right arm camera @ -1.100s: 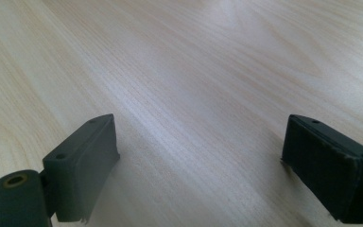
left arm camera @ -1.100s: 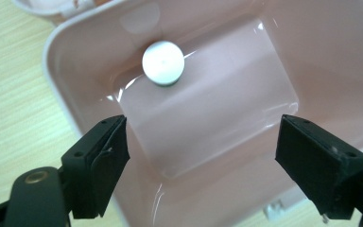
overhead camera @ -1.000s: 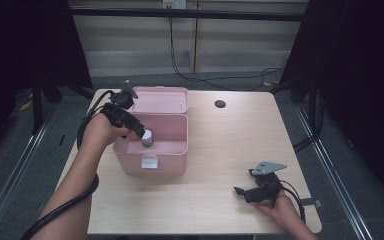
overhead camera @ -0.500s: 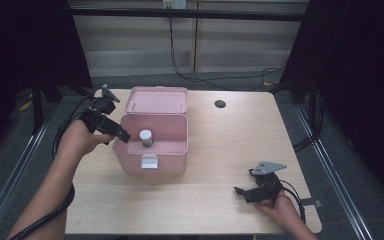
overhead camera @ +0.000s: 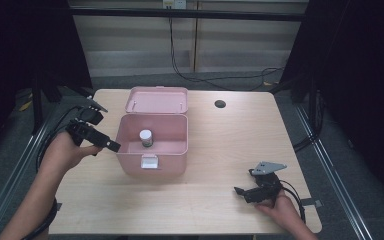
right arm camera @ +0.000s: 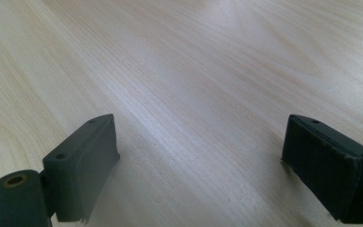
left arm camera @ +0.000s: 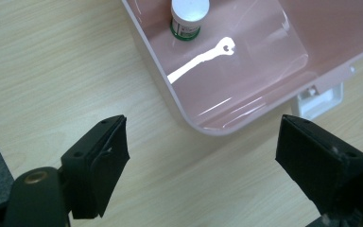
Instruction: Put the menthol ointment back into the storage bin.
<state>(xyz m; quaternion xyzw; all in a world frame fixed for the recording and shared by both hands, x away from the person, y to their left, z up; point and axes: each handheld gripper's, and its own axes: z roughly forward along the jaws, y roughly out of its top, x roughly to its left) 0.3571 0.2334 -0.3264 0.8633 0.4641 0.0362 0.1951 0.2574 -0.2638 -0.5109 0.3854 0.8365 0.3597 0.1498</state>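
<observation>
A pink box (overhead camera: 152, 162) stands open on the wooden table, its lid (overhead camera: 156, 100) folded back. Inside it a small white-capped bottle (overhead camera: 146, 137) stands upright. My left gripper (overhead camera: 111, 145) hovers just left of the box's left wall, jaws open and empty. The left gripper view looks down on the box's rounded corner (left arm camera: 179, 104) and the bottle (left arm camera: 189, 16), with that open gripper (left arm camera: 217, 165) over bare table. My right gripper (overhead camera: 239, 191) rests near the front right of the table. It is open, and the right gripper (right arm camera: 208, 175) has bare wood between its jaws.
A white latch (overhead camera: 149, 162) sits on the box's front wall. A dark round hole (overhead camera: 220, 104) lies in the tabletop at the back right. Cables trail off the table's left edge and behind the table.
My left gripper has drawn back to the left, from above the box's left rim to beside the box. The bottle stays in the box. The right gripper has not moved.
</observation>
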